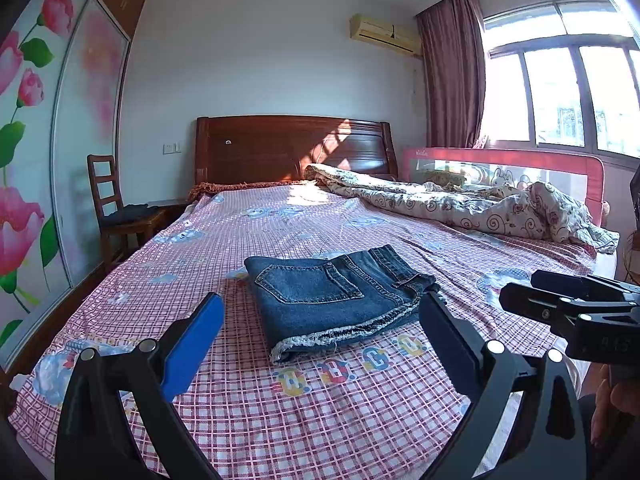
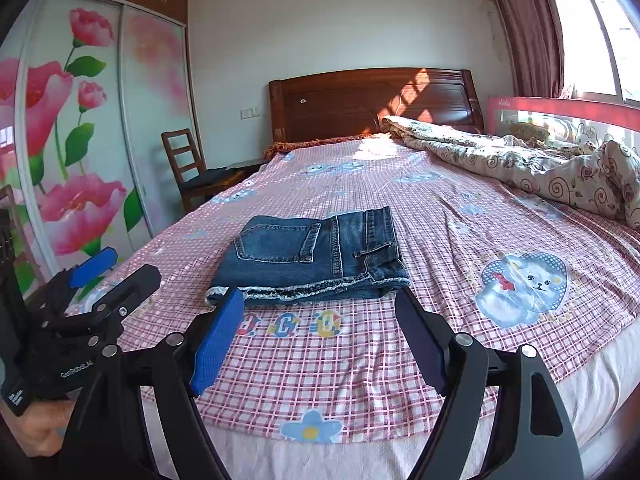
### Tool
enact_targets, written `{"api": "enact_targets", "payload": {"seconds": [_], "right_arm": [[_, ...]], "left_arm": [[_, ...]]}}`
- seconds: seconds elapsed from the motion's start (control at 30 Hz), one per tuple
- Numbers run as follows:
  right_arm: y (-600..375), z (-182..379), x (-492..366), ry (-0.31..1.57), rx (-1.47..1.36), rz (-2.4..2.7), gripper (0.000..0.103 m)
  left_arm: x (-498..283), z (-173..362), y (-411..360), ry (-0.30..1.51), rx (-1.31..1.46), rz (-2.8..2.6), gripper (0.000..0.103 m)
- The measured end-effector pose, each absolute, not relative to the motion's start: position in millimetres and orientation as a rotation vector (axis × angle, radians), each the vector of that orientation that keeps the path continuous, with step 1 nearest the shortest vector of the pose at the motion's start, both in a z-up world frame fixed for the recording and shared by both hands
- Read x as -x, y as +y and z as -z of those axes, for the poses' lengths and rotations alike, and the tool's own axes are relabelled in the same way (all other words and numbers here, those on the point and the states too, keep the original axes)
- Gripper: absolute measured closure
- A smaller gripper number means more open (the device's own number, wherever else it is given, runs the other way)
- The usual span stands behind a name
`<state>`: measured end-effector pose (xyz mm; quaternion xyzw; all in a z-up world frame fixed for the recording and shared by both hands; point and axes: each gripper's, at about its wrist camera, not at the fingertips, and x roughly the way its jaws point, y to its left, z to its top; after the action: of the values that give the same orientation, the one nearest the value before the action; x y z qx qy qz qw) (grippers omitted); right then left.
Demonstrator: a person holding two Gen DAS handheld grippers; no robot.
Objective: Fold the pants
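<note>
Underneath, folded pants' (image 1: 332,300) lower layers hidden.

one folded pair of jeans (image 1: 332,292) lies on the one bed (image 1: 280,408). two grippers show, the left gripper (image 1: 320,316) and the right gripper (image 2: 320,308), each with two fingers spread apart. there is one rumpled quilt (image 1: 472,204) far right, one chair (image 1: 120,212) far left, one headboard (image 1: 292,148), one air conditioner (image 1: 384,34), one curtain (image 1: 452,68) and two wardrobe doors (image 1: 60,152).
</note>
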<state>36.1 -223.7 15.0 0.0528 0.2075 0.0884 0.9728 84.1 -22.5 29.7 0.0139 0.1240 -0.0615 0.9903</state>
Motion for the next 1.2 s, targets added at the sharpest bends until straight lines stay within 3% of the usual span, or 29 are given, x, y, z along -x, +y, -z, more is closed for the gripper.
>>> {"api": "enact_targets", "payload": {"seconds": [1.2], "right_arm": [[-230,-21,-41,0.437,-0.124,-0.158,0.026]], "left_arm": [[-88,-46,-46,0.353,-0.102,0.142,0.002]]}}
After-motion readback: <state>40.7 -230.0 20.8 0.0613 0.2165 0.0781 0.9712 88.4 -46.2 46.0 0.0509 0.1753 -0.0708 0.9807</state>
